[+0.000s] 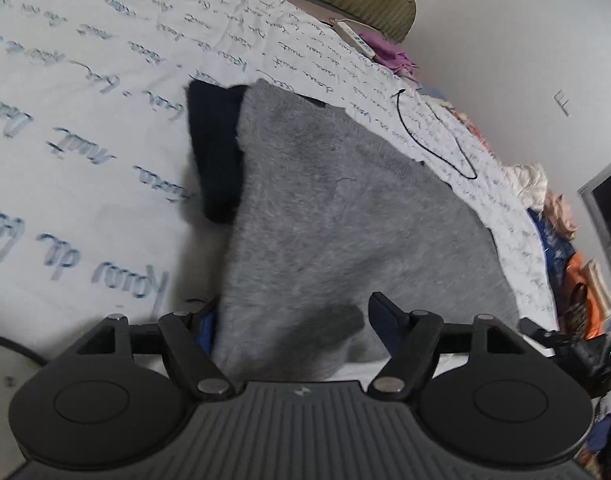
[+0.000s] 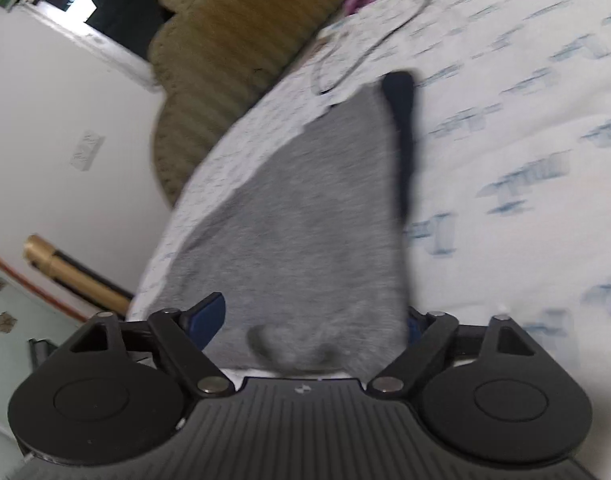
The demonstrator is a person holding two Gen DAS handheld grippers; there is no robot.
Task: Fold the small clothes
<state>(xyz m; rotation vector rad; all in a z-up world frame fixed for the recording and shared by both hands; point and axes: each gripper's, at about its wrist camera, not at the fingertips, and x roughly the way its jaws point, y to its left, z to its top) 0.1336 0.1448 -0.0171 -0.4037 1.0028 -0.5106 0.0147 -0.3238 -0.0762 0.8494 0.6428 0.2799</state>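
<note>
Spread over the bed: a white sheet (image 1: 85,128) printed with blue cursive script, smooth and softly creased. On it, toward the right edge, a fuzzy grey knit garment (image 1: 345,232) with a dark navy ribbed band (image 1: 217,152) along its left side. Olive ribbed cushion (image 2: 233,40) at the far end. Left tongs (image 1: 293,328) spread wide astride the garment's near hem; right tongs (image 2: 313,320) likewise wide, hem bunched between.
</note>
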